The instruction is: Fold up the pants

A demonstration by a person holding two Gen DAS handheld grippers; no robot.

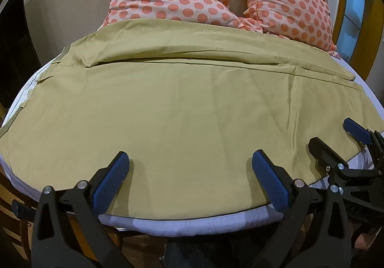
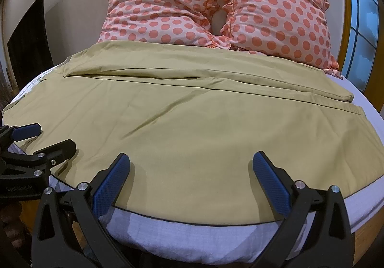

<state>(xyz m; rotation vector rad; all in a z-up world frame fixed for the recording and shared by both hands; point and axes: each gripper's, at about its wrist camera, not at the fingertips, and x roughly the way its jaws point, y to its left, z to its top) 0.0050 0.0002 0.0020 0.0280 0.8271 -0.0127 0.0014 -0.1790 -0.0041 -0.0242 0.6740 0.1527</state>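
Note:
Olive-yellow pants (image 1: 182,104) lie spread flat across the bed, legs running left to right, with one leg lying along the far side; they also show in the right wrist view (image 2: 192,119). My left gripper (image 1: 190,160) is open, its blue pads low over the near edge of the pants. My right gripper (image 2: 191,161) is open too, over the same near edge further right. The right gripper shows at the right of the left wrist view (image 1: 336,134). The left gripper shows at the left of the right wrist view (image 2: 51,134). Neither holds cloth.
Two pink pillows with orange dots (image 2: 216,4) lean at the head of the bed. A white sheet (image 2: 182,232) covers the mattress and shows under the pants' near edge. A window (image 2: 362,28) is at the right, a dark doorway (image 2: 28,44) at the left.

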